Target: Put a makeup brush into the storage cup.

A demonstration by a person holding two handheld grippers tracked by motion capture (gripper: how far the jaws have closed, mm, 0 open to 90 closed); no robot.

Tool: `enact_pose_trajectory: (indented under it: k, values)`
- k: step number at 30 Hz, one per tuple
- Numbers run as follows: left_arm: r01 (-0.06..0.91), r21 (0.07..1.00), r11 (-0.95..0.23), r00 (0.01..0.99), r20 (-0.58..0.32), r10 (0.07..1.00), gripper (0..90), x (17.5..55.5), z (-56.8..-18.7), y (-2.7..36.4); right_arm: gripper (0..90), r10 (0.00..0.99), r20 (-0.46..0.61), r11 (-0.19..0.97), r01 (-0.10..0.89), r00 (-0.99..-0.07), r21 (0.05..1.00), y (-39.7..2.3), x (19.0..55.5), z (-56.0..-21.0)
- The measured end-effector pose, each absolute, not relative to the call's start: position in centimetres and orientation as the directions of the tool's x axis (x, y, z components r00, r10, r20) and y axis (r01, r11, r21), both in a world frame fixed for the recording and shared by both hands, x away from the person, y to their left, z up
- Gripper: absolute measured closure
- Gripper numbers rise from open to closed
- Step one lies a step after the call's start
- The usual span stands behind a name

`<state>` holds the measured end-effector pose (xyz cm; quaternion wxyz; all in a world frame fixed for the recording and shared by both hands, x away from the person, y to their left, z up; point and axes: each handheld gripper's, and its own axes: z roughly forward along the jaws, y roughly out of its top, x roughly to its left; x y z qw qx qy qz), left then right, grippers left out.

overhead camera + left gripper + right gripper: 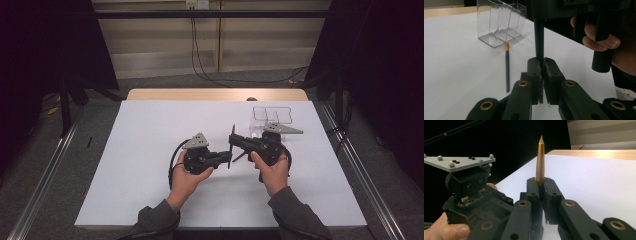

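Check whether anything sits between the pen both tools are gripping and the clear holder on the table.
The right tool and the hand holding it sit between the pen and the clear holder. A second pen lies on the table just in front of the holder. Nothing else visible.

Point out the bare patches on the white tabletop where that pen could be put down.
Free: the white tabletop left of the left gripper, and the near strip in front of both sleeves. Crowded: the far right, where the clear organizer stands, a loose pen lies by it, and the right gripper holds its pen.
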<state>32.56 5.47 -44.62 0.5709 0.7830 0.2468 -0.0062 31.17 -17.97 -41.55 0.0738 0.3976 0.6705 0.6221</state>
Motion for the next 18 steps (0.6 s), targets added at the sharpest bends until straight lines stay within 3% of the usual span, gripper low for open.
enact_pose_trajectory:
  k: [18]
  values:
    - [0.388, 0.891, -0.235, 0.881, -0.284, 0.378, 82.6, 32.69, -44.72, 5.67, 84.5, 0.624, 0.386, -0.088, 0.429, -0.680, 0.899, -17.74, 31.09, -41.46]
